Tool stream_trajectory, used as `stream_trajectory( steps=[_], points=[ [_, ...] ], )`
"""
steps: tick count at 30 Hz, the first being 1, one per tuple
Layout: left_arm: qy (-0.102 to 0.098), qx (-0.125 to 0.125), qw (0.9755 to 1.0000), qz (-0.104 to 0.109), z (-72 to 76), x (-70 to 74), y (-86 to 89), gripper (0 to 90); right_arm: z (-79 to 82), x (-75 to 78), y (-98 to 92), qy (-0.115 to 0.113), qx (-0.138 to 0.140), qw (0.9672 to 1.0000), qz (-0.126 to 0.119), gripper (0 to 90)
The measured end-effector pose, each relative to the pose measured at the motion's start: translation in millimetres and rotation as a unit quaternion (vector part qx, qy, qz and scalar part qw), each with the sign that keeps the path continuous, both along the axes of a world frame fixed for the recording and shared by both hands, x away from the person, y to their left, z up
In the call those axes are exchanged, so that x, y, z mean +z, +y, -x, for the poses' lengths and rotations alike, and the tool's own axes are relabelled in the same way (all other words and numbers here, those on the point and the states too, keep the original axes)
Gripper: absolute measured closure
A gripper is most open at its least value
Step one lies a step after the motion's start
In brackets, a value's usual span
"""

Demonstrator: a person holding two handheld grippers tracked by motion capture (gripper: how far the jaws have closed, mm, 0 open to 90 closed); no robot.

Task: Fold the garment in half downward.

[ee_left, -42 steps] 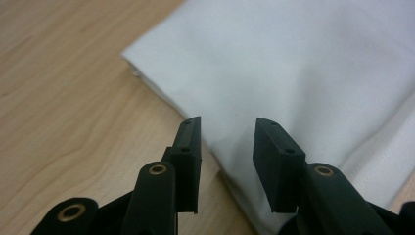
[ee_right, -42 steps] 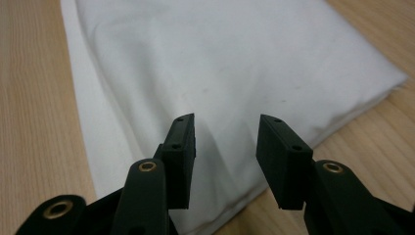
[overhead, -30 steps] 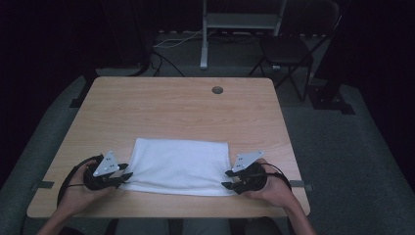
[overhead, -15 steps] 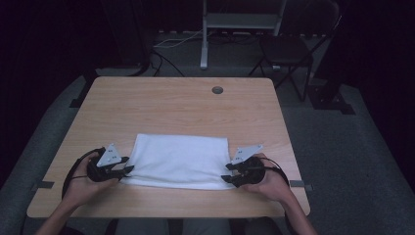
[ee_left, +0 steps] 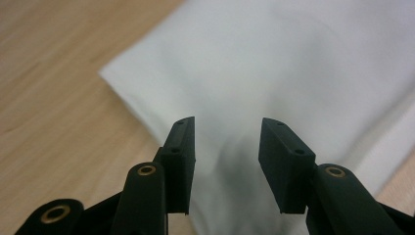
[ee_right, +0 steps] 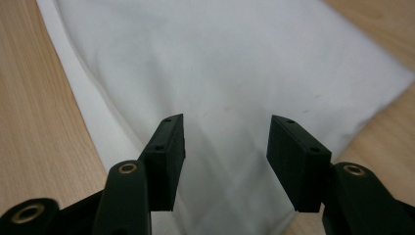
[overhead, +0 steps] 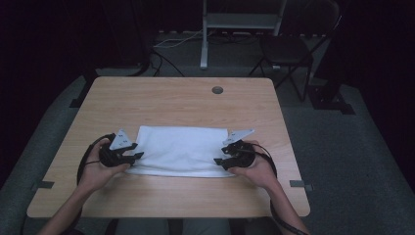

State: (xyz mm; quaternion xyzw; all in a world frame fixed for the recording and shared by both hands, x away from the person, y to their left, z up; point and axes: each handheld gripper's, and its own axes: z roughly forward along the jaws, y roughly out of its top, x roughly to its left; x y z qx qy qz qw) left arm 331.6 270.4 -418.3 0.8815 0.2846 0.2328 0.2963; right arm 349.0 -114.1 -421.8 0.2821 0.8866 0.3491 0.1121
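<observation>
A folded white cloth (overhead: 182,151) lies flat on the near half of the wooden table (overhead: 176,100), with the left gripper (overhead: 137,157) at its left edge and the right gripper (overhead: 218,161) at its right edge, each held low in a hand. Both grippers' jaws have just been opening and now stand apart over the cloth, their pads clear of it and gripping nothing. The cloth is soft, smooth and rectangular with layered edges, the tabletop is pale wood grain, and the black jaws are blocky and matte.
</observation>
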Motion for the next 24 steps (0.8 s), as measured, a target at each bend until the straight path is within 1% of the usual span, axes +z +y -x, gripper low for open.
stream_trajectory(
  steps=[1, 3, 4, 6, 7, 8, 10, 12, 14, 15, 17, 18, 20, 21, 22, 23, 24],
  points=[
    [0.0, -0.001, 1.0, -0.001, 1.8, -1.9, -0.3, 57.5, 2.8, -2.2, 2.2, 0.001, -0.001, 0.9999, 0.011, 47.5],
    [0.002, -0.005, 1.0, -0.002, 7.3, -7.0, 0.4, 57.6, 8.0, -5.0, 3.0, 0.0, -0.001, 0.9999, 0.015, 47.3],
    [-0.001, -0.005, 1.0, 0.001, 9.0, -7.6, 1.1, 57.8, 11.9, -6.9, 2.7, -0.008, -0.002, 0.9999, 0.015, 47.3],
    [0.0, -0.006, 1.0, 0.002, 13.5, -7.4, 2.3, 57.7, 16.6, -7.2, 0.3, -0.009, -0.001, 0.9999, 0.015, 47.2],
    [-0.003, -0.007, 1.0, -0.001, 15.8, -7.4, 3.0, 57.7, 18.0, -7.5, -0.7, -0.01, -0.003, 0.9998, 0.015, 47.3],
    [-0.004, -0.006, 1.0, 0.001, 17.2, -8.1, 3.4, 57.7, 19.6, -8.4, -2.4, -0.012, -0.004, 0.9999, 0.012, 47.3],
    [-0.006, -0.005, 1.0, 0.002, 18.1, -8.5, 4.5, 57.7, 20.0, -9.7, -4.9, -0.013, -0.006, 0.9999, 0.006, 47.3],
    [-0.003, -0.001, 1.0, 0.007, 16.9, -8.5, 4.6, 57.3, 20.0, -10.0, -5.2, -0.016, -0.005, 0.9998, 0.006, 47.3],
    [-0.005, -0.001, 1.0, 0.003, 15.3, -6.1, 3.2, 56.3, 19.7, -7.7, -2.5, -0.014, -0.008, 0.9997, 0.016, 46.3],
    [-0.008, -0.001, 0.9999, 0.011, 15.8, -4.0, 1.5, 56.0, 19.9, -5.6, 0.2, -0.018, -0.01, 0.9995, 0.022, 46.2],
    [-0.007, -0.006, 0.9998, 0.018, 18.9, -0.3, -1.6, 55.5, 21.4, -1.0, 4.8, -0.014, -0.006, 0.9999, 0.004, 45.9],
    [-0.007, -0.009, 0.9998, 0.017, 20.5, 0.1, -2.9, 55.4, 22.8, 0.7, 7.9, -0.013, -0.005, 0.9999, -0.001, 45.8],
    [-0.002, -0.012, 0.9999, 0.007, 25.6, -1.5, -5.3, 54.9, 24.5, -0.4, 12.4, -0.012, -0.003, 0.9999, 0.009, 44.6],
    [-0.001, -0.016, 0.9999, 0.001, 28.2, -3.4, -5.3, 54.8, 25.1, -1.4, 13.2, -0.009, -0.004, 0.9999, 0.011, 44.5],
    [0.0, -0.014, 0.9999, -0.001, 31.4, -7.0, -4.8, 54.8, 26.2, -3.2, 13.7, -0.006, -0.004, 0.9999, 0.013, 44.2],
    [-0.003, -0.013, 0.9999, 0.002, 33.0, -7.9, -3.4, 55.0, 28.2, -5.6, 13.7, -0.004, -0.007, 0.9998, 0.019, 43.6],
    [0.0, -0.012, 0.9999, 0.007, 34.1, -8.4, -1.1, 55.0, 29.7, -6.6, 13.0, -0.008, -0.007, 0.9997, 0.021, 43.4]
  ],
)
